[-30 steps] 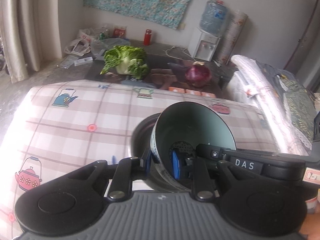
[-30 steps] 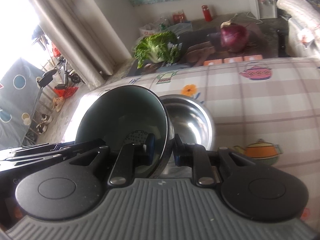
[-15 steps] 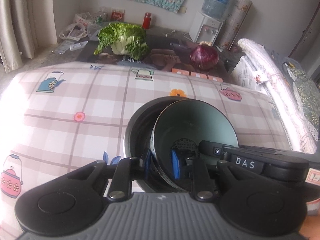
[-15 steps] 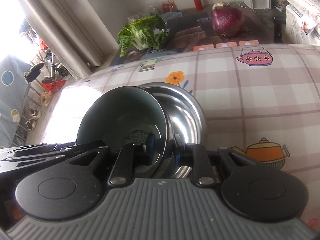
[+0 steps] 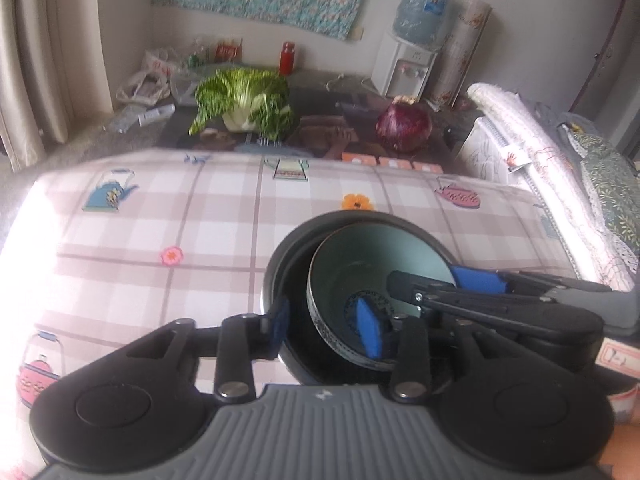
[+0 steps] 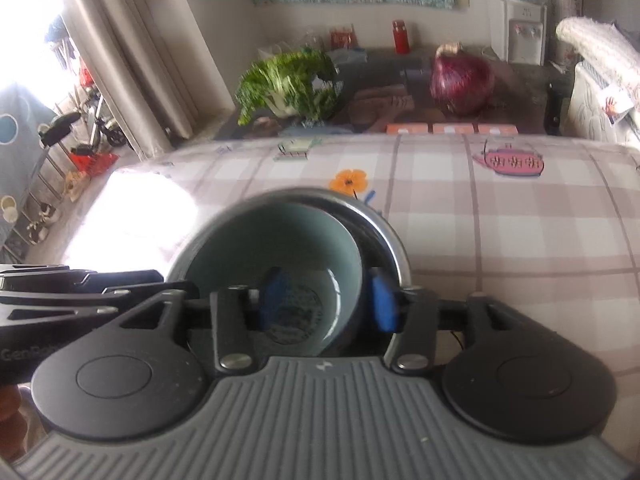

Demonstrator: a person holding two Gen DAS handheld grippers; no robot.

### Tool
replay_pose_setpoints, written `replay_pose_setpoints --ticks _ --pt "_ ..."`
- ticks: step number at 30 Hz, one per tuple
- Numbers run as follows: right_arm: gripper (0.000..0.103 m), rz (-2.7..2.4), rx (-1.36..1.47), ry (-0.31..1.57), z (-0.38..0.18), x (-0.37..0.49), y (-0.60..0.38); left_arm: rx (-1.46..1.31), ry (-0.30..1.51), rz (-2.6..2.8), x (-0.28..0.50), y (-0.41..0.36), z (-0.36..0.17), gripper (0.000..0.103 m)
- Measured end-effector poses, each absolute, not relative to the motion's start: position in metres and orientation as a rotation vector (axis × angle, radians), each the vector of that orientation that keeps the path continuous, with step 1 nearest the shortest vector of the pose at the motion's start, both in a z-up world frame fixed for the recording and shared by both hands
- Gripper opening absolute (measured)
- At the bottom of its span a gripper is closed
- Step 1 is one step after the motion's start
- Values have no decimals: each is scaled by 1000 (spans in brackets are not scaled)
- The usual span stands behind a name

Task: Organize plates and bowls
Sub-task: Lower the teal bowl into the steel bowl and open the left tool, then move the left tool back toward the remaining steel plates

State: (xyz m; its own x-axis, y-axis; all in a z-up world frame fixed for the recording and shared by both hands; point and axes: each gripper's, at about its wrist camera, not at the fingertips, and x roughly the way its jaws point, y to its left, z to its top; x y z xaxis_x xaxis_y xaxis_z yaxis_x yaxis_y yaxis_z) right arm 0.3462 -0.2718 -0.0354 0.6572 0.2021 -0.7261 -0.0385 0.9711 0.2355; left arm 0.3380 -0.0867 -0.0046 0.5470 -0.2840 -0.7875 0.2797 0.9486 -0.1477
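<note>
Pale-green bowl inside steel bowl

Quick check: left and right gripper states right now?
Left gripper: open, straddling the green bowl's rim.
Right gripper: open, straddling the same rim.

Bowl: pale teal inside, dark patterned band round the outer rim, round dark print at the bottom; mouth up, slightly tilted.
Bowl place: inside the steel bowl, toward its near right wall in the left wrist view.
Steel bowl: larger, shiny metal, dark inside; upright on the checked cloth, near edge of the table, centre of both views.
Nesting: teal bowl inside the metal one.
</note>
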Motion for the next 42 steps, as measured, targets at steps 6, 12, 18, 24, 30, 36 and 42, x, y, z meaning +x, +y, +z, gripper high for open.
replay_pose_setpoints --ticks 6,12,18,24,30,36,42 --pt "66 139 227 791 -8 326 -271 19 847 -345 306 -67 21 56" --pt "66 182 310 725 20 268 -274 32 765 -291 257 -27 38 59" --pt "66 238 356 696 30 194 -266 12 666 -209 198 19 50 62" --pt "66 288 342 671 36 122 -244 23 583 -71 136 58 41 62" --pt "66 306 291 658 29 61 -219 51 572 -13 73 83 26 62" --pt "66 359 348 696 6 29 -198 -22 634 39 24 106 8 63" --pt "61 444 369 787 -18 18 -162 -31 710 76 9 108 -13 62"
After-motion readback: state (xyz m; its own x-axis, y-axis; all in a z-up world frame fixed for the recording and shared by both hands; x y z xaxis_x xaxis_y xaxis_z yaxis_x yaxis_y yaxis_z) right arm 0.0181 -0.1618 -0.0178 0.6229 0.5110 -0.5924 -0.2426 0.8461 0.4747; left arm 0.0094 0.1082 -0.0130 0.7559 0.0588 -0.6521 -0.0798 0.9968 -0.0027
